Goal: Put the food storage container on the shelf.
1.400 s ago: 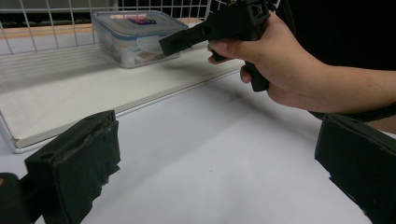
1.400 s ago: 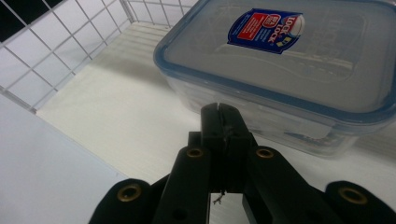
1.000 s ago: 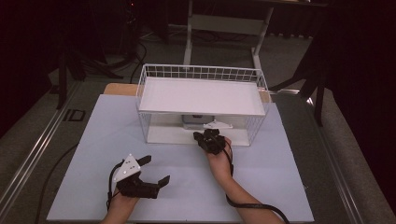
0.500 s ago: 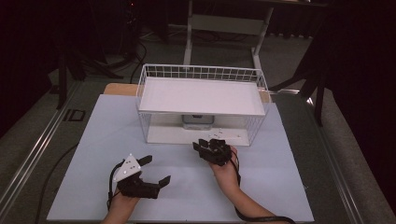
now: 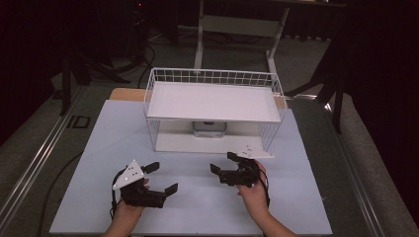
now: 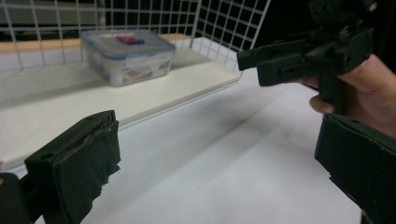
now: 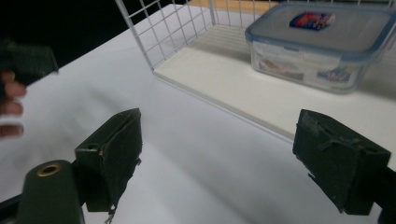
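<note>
A clear plastic container (image 5: 209,128) with a blue-rimmed lid sits at the back of the lower shelf of a white wire rack (image 5: 212,101). My right gripper (image 5: 222,162) hovers over the table in front of the rack, apart from the container. Its jaws have just been opening and stand open with nothing between them. In the right gripper view the container (image 7: 322,44) lies beyond the open right gripper (image 7: 224,158). My left gripper (image 5: 162,177) rests open at the front left. The left gripper view shows the container (image 6: 127,55) past its empty jaws.
The rack stands at the middle back of a white table mat (image 5: 108,143); its top shelf is bare and wire walls close its sides. The person's right hand (image 6: 369,93) shows close by in the left gripper view. Dark floor and table legs lie beyond.
The right gripper has drawn back from the rack's lower shelf toward the person and its jaws have opened. The container stays on the shelf. The left gripper has not moved.
</note>
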